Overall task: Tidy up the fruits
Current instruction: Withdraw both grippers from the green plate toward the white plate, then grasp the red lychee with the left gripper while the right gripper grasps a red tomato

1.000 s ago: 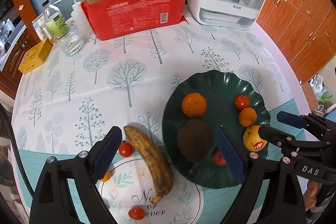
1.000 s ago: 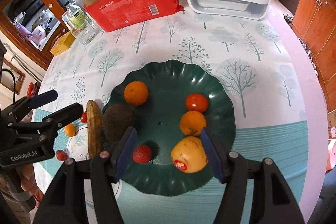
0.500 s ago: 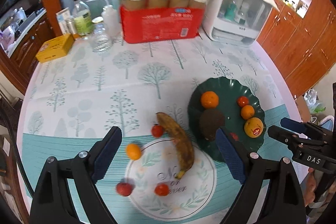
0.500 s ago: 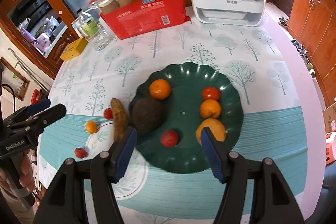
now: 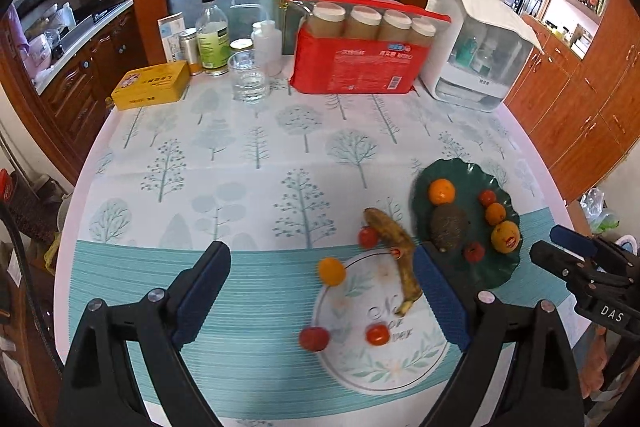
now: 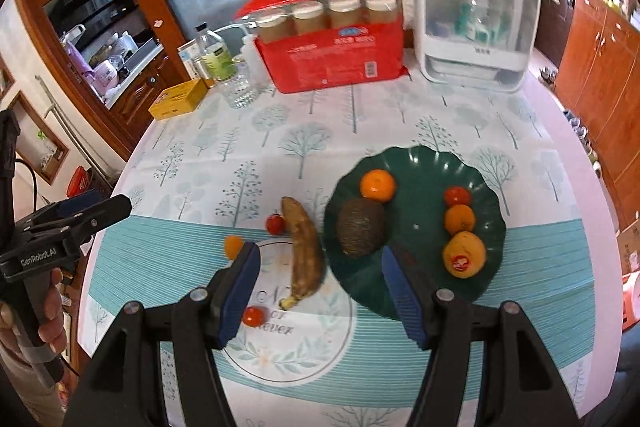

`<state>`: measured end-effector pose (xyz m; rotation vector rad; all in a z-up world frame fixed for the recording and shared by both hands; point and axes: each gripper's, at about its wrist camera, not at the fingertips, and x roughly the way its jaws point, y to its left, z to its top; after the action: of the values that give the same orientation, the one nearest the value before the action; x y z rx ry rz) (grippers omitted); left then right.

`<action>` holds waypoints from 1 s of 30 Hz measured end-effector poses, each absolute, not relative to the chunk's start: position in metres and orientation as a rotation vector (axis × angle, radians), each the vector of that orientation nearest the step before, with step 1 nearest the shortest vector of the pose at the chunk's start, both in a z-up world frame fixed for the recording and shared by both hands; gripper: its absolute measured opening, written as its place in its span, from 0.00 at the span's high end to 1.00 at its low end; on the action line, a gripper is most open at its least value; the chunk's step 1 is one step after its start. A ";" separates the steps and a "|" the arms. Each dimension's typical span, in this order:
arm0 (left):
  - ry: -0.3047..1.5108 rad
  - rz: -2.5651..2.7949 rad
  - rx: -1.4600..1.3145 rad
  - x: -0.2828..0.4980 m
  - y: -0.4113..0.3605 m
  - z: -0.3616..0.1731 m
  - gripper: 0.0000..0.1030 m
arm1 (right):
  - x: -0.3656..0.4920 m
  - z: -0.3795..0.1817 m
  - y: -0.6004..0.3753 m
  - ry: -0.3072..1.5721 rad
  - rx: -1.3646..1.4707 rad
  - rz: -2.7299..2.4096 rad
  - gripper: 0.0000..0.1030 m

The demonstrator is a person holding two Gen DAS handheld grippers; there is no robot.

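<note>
Fruits are split between the green plate [image 6: 420, 163] and the bare worktop [image 5: 248, 167], so I judge the job about half done. On the plate I count an orange [image 6: 377, 185], a dark avocado [image 6: 361, 227], a stickered yellow fruit [image 6: 464, 254] and some smaller pieces. Left out beside it: a browned, spotty banana [image 6: 305, 251], a small orange fruit [image 5: 332, 271] and three little tomatoes. My left tool [image 5: 320, 295] and right tool [image 6: 320, 295] both hang above, jaws apart, holding nothing.
</note>
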<state>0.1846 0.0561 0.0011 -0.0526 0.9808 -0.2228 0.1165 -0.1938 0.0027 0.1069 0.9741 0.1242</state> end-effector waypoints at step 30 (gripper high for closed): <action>1.163 -0.364 0.113 0.154 0.058 -0.140 0.11 | 0.088 -0.131 -0.095 1.169 -0.052 0.151 0.49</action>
<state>0.1543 0.0578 -0.1398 0.1130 1.1628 -0.3642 0.0880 -0.0950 -0.1308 -0.0520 1.1688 0.1508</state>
